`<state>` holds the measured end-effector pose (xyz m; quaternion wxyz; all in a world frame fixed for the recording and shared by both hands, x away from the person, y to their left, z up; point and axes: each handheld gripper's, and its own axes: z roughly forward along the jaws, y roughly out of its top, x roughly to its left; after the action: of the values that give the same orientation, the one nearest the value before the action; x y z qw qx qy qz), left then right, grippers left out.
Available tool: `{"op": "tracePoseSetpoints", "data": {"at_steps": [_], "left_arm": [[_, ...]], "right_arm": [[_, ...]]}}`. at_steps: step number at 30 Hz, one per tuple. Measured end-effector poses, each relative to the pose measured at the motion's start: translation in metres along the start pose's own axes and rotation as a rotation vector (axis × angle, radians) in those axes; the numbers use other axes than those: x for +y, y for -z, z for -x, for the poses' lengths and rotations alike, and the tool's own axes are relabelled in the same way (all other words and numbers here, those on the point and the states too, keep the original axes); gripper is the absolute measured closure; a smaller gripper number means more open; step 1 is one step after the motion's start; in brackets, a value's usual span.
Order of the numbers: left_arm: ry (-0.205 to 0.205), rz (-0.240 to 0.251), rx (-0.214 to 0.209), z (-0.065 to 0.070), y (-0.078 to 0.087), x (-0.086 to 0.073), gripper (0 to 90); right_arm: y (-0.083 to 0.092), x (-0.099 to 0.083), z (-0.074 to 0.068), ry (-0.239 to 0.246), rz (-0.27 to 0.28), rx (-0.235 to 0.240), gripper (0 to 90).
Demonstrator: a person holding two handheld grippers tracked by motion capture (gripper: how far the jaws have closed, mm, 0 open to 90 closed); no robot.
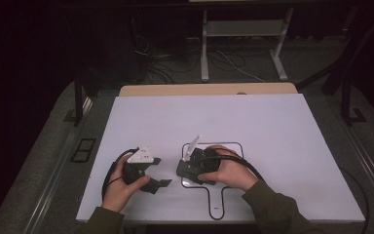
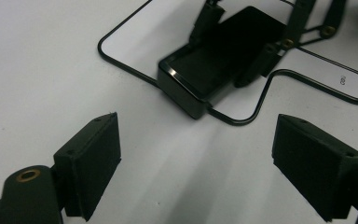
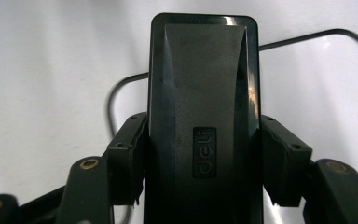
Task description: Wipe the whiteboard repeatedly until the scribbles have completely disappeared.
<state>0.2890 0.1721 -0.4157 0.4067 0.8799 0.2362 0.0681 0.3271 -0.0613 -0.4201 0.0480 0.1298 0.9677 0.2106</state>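
Observation:
A black oblong case (image 3: 204,79) marked "deli" lies flat on the white board (image 1: 272,126), inside a black outline (image 1: 241,148) drawn there. My right gripper (image 3: 204,163) is shut on it, one pad against each long side. From above, the case (image 1: 187,170) pokes out to the left of my right hand, over the outline's left part. My left gripper (image 1: 158,172) rests on the board a little left of it, open, with nothing between its pads (image 2: 98,158). Its own view looks at the case (image 2: 214,65) and at the right gripper's fingers (image 2: 265,63) on it.
The drawn outline (image 2: 121,60) has a rounded square body and a handle stub toward the near edge (image 1: 217,207). A wooden tabletop strip (image 1: 204,89) shows behind the board. Beyond it stand desk legs (image 1: 204,48) and cables on a dark floor.

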Motion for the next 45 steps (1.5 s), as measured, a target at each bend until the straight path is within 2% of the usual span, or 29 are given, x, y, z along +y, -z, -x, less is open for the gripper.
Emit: {"op": "tracePoseSetpoints", "data": {"at_steps": [2,4,8,11,12,14,18,19,22,25,30,33,36,37,40,42,43,45], "left_arm": [[-0.002,0.001,-0.001,0.0,0.0,0.0,14.6],[-0.003,0.002,-0.002,0.0,0.0,0.0,14.6],[0.01,0.005,-0.002,0.0,0.0,0.0,14.6],[0.005,0.001,-0.005,0.0,0.0,0.0,14.6],[0.004,0.0,-0.005,0.0,0.0,0.0,14.6],[0.005,0.0,-0.004,0.0,0.0,0.0,14.6],[-0.001,0.003,-0.002,0.001,0.0,0.0,14.7],[0.002,0.004,-0.002,0.001,0.0,0.0,14.6],[0.001,0.003,-0.002,0.001,0.001,0.001,14.6],[0.01,0.007,0.0,0.001,0.001,0.0,14.7],[0.007,0.006,-0.001,0.0,0.001,0.0,14.7],[0.005,0.003,-0.002,0.0,0.0,0.0,14.7],[0.004,0.006,-0.002,0.001,0.001,0.001,14.6],[0.004,0.005,-0.002,0.001,0.001,0.001,14.7],[0.004,0.005,0.0,0.001,0.001,0.001,14.6],[0.004,0.006,-0.001,0.001,0.001,0.001,14.7],[0.004,0.006,0.0,0.002,0.001,0.001,14.7],[0.006,0.009,-0.001,0.001,0.001,0.001,14.6]], "right_arm": [[0.0,-0.001,0.001,-0.006,0.008,0.013,38.5],[0.0,-0.001,0.005,-0.031,0.01,-0.016,38.5],[0.0,-0.003,0.023,-0.085,0.001,-0.061,38.5],[0.0,-0.004,0.029,-0.087,-0.004,-0.071,38.5],[0.0,-0.003,0.027,-0.098,-0.002,-0.058,38.5],[-0.001,-0.002,0.02,-0.06,0.002,-0.042,38.5],[0.0,-0.001,0.001,-0.008,0.01,0.024,38.5],[0.0,-0.001,-0.002,-0.008,0.013,0.044,38.5],[0.002,-0.005,0.003,-0.035,0.019,0.032,38.5],[0.004,-0.013,0.021,-0.081,0.005,-0.041,38.5],[0.009,-0.026,0.037,-0.146,0.008,-0.075,38.5],[0.011,-0.03,0.033,-0.129,0.014,-0.057,38.5],[0.012,-0.032,0.018,-0.101,0.023,-0.01,38.5],[0.012,-0.033,0.014,-0.08,0.025,-0.002,38.5],[0.015,-0.036,0.004,-0.059,0.023,0.003,38.5],[0.016,-0.04,0.009,-0.078,0.02,-0.016,38.5],[0.017,-0.042,0.014,-0.094,0.015,-0.045,38.5],[0.019,-0.048,0.025,-0.129,0.013,-0.072,38.5]]}}
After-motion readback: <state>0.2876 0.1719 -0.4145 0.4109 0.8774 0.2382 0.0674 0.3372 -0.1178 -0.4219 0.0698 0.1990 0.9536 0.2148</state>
